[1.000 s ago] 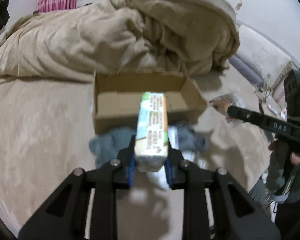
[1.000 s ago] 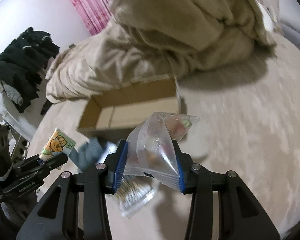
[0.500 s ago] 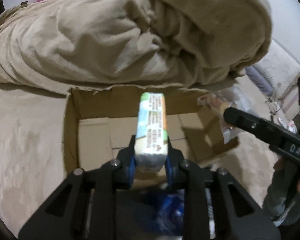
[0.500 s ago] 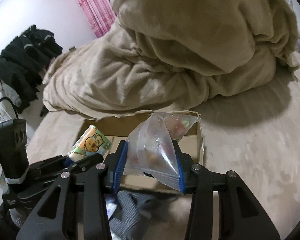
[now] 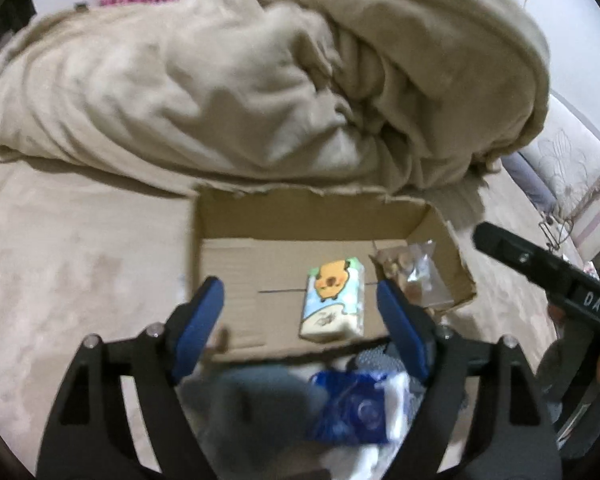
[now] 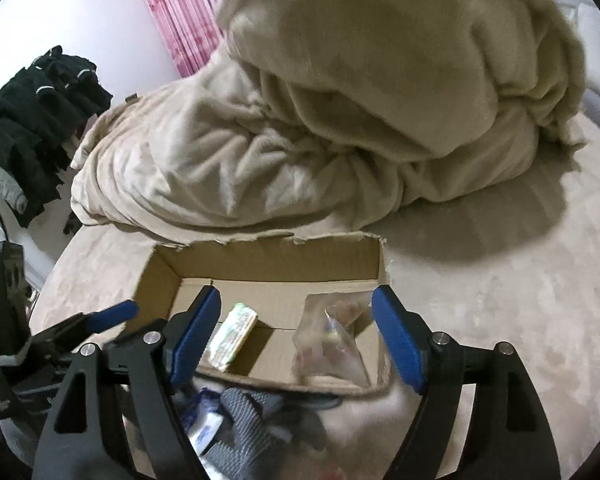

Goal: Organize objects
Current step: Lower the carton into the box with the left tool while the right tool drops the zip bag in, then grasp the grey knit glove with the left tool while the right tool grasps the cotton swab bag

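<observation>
An open cardboard box (image 5: pixel 300 216) lies on the bed in front of a beige duvet; it also shows in the right wrist view (image 6: pixel 260 260). A tissue pack with a cartoon bear (image 5: pixel 332 300) lies in the box, also seen in the right wrist view (image 6: pixel 230 336). A clear zip bag of snacks (image 5: pixel 416 276) lies in the box's right end, and shows in the right wrist view (image 6: pixel 328 340). My left gripper (image 5: pixel 300 316) is open and empty above the box. My right gripper (image 6: pixel 296 328) is open and empty above the bag.
A grey cloth (image 5: pixel 260 396) and a blue-and-white packet (image 5: pixel 352 408) lie on the bed in front of the box. The bunched duvet (image 5: pixel 260 80) rises behind it. Dark clothes (image 6: pixel 32 116) hang at the left. A pillow (image 5: pixel 560 160) lies far right.
Both grippers have opened. The tissue pack dropped from the left gripper into the box. The zip bag dropped from the right gripper into the box's right end.
</observation>
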A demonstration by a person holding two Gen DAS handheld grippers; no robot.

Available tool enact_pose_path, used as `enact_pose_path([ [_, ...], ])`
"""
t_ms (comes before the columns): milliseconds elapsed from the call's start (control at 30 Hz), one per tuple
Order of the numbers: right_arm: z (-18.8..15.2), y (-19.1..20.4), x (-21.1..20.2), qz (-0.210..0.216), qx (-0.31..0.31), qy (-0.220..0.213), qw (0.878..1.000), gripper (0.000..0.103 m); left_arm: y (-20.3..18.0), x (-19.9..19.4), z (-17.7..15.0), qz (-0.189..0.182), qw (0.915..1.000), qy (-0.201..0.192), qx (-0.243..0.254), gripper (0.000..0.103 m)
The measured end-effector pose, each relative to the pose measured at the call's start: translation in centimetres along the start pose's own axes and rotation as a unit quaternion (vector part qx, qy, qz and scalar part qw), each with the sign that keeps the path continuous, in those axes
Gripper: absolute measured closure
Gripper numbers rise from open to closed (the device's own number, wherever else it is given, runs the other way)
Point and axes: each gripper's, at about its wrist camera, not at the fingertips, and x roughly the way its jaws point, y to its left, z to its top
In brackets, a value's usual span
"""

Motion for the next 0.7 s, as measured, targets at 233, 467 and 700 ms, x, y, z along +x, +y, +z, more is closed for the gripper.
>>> enact_pose_path([
  [233,-1.2,2.8,-6.5,0.004,-0.019,-0.030,0.999,0.020,-0.5,-8.1,-2.2,0.008,0.9986,-0.052,0.010,0.008],
  [467,-2.9,5.4,-12.0,0.008,-0.042,-0.058,0.997,0.020,-1.6,-14.3,-4.2,0.000,0.9967,-0.079,0.015,0.007],
  [700,-5.4,6.8,-14.7,0.008,-0.061,-0.070,0.996,0.019,-0.8,-16.3,-6.9,0.008,0.9972,-0.074,0.007,0.006],
])
